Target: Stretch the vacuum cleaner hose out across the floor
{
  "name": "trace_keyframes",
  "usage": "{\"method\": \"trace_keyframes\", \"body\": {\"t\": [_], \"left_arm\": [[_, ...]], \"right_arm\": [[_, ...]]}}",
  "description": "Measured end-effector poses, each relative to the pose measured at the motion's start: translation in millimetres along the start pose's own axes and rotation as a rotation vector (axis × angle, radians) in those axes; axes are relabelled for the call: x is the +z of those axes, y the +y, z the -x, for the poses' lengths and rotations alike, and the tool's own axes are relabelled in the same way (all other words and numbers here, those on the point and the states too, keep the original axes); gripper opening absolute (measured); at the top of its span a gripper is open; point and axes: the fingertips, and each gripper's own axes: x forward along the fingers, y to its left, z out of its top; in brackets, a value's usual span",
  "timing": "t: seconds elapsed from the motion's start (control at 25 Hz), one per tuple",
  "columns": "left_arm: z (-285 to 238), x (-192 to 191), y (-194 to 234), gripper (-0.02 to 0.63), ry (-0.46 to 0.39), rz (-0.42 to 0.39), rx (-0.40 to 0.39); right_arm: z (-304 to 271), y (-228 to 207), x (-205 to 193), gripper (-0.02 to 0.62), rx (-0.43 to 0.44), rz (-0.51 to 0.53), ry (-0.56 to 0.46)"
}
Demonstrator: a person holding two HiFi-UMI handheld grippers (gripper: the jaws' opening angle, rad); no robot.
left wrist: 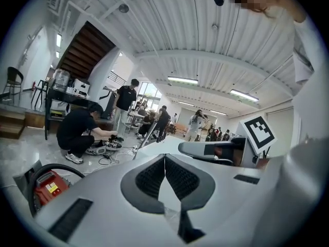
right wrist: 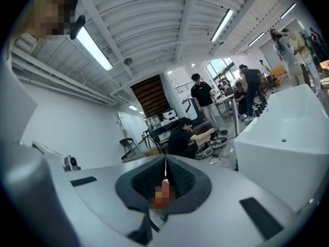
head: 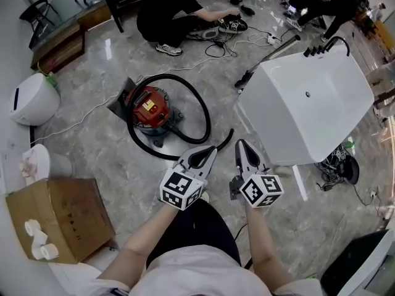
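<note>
Black ribbed flexible vacuum hose (head: 202,113): coiled in a loop on the grey marbled floor (head: 86,147), circling the red drum-shaped vacuum cleaner (head: 148,106). Its tail curves up just ahead of both grippers. Not yet stretched.

Left hand-held gripper (head: 208,153), grey, with marker cube: jaws pressed together, nothing between them, tips over the near run of the hose.

Right hand-held gripper (head: 242,148), same make: jaws likewise together and empty, just beside the left.

Handling, as judged: the approach is the step in hand. Part the jaws first, then take the hose near its free tail, across the ribs so it cannot slip. Draw it away from the drum in one slow line. A second grip closer to the drum would stop the cleaner being dragged along.

Surroundings:
- Large white bathtub (head: 308,97), close on the right; it blocks a pull that way.
- Brown cardboard box (head: 62,217), near left, white rolls on its corner.
- White rounded appliance (head: 34,97), far left.
- Thin white cord (head: 80,122) across the floor; likely to snag.
- Person in black (head: 166,11) crouched beyond the cleaner among loose cables.
- Dark slim wand (head: 265,57) lying beside the tub.
</note>
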Motion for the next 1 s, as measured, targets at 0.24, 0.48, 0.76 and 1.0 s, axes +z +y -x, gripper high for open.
{"method": "trace_keyframes", "body": {"t": [0.24, 0.48, 0.76, 1.0], "left_arm": [[-14.9, -7.9, 29.3, 0.009, 0.030, -0.052, -0.015], [-36.7, -43.7, 54.8, 0.009, 0.059, -0.050, -0.015], [-67.7, -87.1, 61.7, 0.009, 0.072, -0.040, -0.053], [-93.3, -133.5, 73.0, 0.009, 0.087, -0.023, -0.083]], "right_arm": [[-26.6, -27.7, 9.0, 0.017, 0.044, -0.002, 0.016], [-38.4, -61.4, -13.5, 0.017, 0.030, -0.031, 0.015], [-50.8, -87.9, -57.2, 0.017, 0.068, -0.118, -0.002], [-72.7, -114.6, -103.1, 0.017, 0.072, -0.148, -0.006]]}}
